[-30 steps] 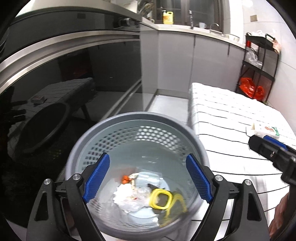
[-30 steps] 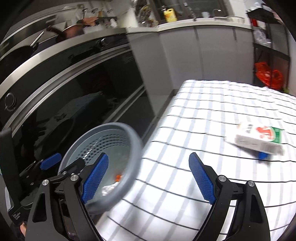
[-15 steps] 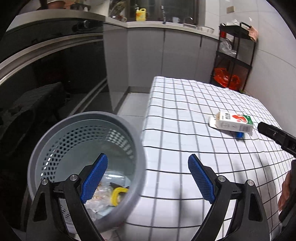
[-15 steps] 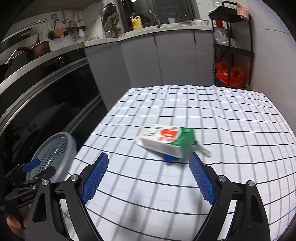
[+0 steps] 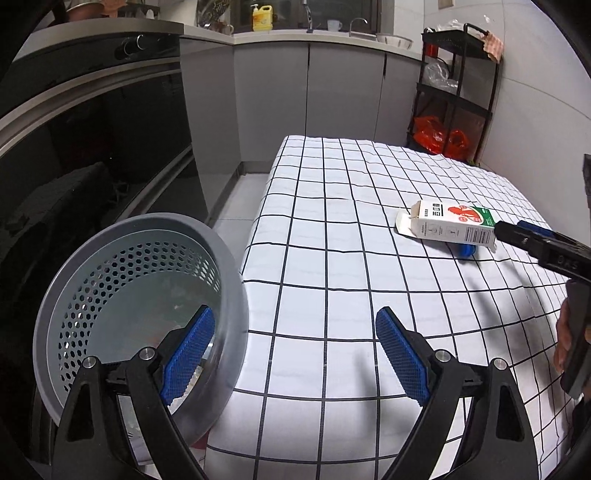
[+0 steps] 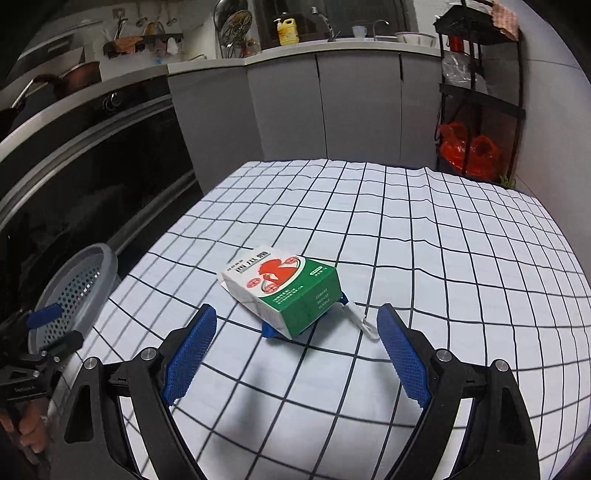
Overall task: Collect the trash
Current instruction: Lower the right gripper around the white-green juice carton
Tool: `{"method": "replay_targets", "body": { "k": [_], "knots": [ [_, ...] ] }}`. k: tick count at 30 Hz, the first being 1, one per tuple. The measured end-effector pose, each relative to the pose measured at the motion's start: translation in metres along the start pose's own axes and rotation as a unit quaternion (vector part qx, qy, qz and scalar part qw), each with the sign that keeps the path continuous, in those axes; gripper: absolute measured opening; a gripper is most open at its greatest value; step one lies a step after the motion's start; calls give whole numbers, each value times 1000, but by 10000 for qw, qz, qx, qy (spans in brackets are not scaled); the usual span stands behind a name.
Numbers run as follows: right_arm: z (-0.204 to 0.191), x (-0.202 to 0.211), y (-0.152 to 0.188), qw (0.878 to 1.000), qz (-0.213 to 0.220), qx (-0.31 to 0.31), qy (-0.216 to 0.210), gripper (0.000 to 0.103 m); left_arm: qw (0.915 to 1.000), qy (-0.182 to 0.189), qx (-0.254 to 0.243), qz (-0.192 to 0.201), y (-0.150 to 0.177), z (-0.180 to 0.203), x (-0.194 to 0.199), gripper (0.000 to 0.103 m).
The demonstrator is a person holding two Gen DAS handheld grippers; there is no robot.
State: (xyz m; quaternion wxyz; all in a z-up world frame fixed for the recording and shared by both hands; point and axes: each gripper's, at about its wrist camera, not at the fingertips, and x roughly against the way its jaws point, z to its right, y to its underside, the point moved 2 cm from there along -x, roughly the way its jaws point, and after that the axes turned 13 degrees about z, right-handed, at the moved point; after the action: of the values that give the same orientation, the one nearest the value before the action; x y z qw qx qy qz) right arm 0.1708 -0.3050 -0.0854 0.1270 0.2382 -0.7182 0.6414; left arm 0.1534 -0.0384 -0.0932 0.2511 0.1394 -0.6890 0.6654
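My right gripper (image 6: 293, 349) hangs over the table (image 6: 443, 229), and its two blue pads (image 6: 190, 345) are spread wide apart with nothing between them. Just past the pads lies the box (image 6: 284, 286). It is white, green and red, and it lies on its side on the checked cloth. One end of the box looks torn open. Something small and blue (image 6: 271, 331) peeks out from under the box, and a thin white bit (image 6: 360, 321) sticks out beside it. I cannot tell what those two things are.

My left gripper (image 5: 293, 349) is also spread wide and holds nothing. Its left pad (image 5: 188, 349) sits in front of the bin (image 5: 74, 273), and its right pad is over the cloth. The bin is grey, round and full of little holes. It is tipped so I can look inside, and its rim is right at the table's left edge. I can see only a little of what is in it, down low behind my pad.

From the left view, the box is far off on the right side of the table, well apart from the bin. The tip of my right gripper pokes in there, close to the box.

Behind the table are grey cupboards, a dark oven (image 5: 96, 122), a yellow bottle (image 6: 288, 31) and a black rack (image 6: 480, 96) with red bags (image 6: 469, 151).
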Motion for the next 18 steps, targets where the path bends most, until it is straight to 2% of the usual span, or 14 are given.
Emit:
{"method": "replay_targets", "body": {
  "k": [9, 18],
  "knots": [
    [12, -23, 1, 9997, -160, 62, -172, 85, 9999, 147, 21, -87, 1, 4, -7, 87],
    [11, -42, -3, 9983, -270, 106, -515, 85, 9998, 187, 25, -73, 1, 4, -8, 87]
  ]
}}
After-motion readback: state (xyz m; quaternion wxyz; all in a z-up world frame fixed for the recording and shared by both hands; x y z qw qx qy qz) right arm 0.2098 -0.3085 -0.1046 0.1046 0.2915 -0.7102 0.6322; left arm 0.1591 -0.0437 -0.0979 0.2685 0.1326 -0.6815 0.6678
